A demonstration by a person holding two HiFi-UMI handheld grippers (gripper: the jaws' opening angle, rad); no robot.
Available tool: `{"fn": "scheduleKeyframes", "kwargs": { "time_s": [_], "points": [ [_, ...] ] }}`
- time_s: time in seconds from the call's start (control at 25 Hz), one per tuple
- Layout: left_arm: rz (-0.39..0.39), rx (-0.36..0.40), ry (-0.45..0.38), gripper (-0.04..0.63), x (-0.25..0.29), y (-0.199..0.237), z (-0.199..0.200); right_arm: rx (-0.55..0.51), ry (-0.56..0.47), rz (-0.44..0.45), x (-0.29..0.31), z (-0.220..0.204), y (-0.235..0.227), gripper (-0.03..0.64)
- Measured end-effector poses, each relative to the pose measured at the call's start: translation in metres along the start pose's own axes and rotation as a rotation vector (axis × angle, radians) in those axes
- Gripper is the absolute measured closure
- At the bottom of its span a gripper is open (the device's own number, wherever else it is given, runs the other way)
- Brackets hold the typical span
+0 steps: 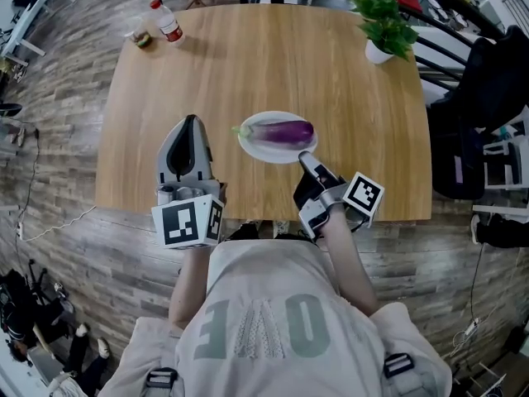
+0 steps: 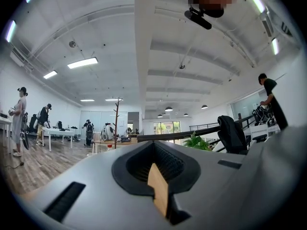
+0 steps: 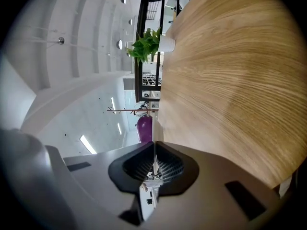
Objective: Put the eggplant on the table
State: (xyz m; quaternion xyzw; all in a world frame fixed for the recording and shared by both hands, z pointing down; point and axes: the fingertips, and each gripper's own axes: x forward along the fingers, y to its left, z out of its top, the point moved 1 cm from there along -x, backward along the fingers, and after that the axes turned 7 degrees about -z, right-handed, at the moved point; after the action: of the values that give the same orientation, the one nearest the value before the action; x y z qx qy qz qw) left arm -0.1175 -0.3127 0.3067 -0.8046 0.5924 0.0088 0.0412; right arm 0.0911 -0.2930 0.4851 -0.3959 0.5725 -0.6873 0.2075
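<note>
Purple eggplant point(image 1: 285, 131), glossy with a green stem end, lies lengthwise on a round white plate point(image 1: 252, 147) near the middle of the pale wood counter point(image 1: 248, 64). It rests on the plate, not on the bare wood.

Your right claw point(image 1: 304, 157) is right at the plate's near rim, rolled onto its side and pointing toward the eggplant. Its jaws are pressed together with nothing between them. You cannot tell from these views whether its tip touches the rim. In the right gripper view the eggplant shows just beyond the jaw tips, with only the plate's white edge in between.

Your left claw point(image 1: 191, 121) is over the near part of the counter, to the left of the plate and apart from it, pointing level and away from you. Its jaws meet at the tips and grip nothing.

At the far left corner stands a clear plastic bottle with a red label point(image 1: 168, 21), with a small round jar point(image 1: 142, 39) just beside it. At the far right corner is a leafy green plant in a white pot point(image 1: 384, 19). All three are well apart from the plate and both claws. A black chair point(image 1: 488, 81) stands off the counter's right side on the wood-plank floor point(image 1: 58, 98).
</note>
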Motion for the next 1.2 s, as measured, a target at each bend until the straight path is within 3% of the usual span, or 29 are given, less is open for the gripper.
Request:
{"fn": "scheduleKeyframes", "kwargs": {
  "time_s": [0.32, 0.56, 1.2],
  "points": [
    [-0.005, -0.016, 0.002, 0.586, -0.003, 0.02, -0.011, 0.034, 0.008, 0.009, 0.026, -0.01, -0.039, 0.589],
    [-0.029, -0.043, 0.013, 0.586, -0.001, 0.023, -0.02, 0.027, -0.003, -0.054, 0.039, -0.013, -0.071, 0.589],
    [-0.034, -0.051, 0.036, 0.586, -0.011, 0.029, -0.029, 0.02, 0.031, -0.064, 0.059, -0.02, -0.1, 0.589]
  ]
}}
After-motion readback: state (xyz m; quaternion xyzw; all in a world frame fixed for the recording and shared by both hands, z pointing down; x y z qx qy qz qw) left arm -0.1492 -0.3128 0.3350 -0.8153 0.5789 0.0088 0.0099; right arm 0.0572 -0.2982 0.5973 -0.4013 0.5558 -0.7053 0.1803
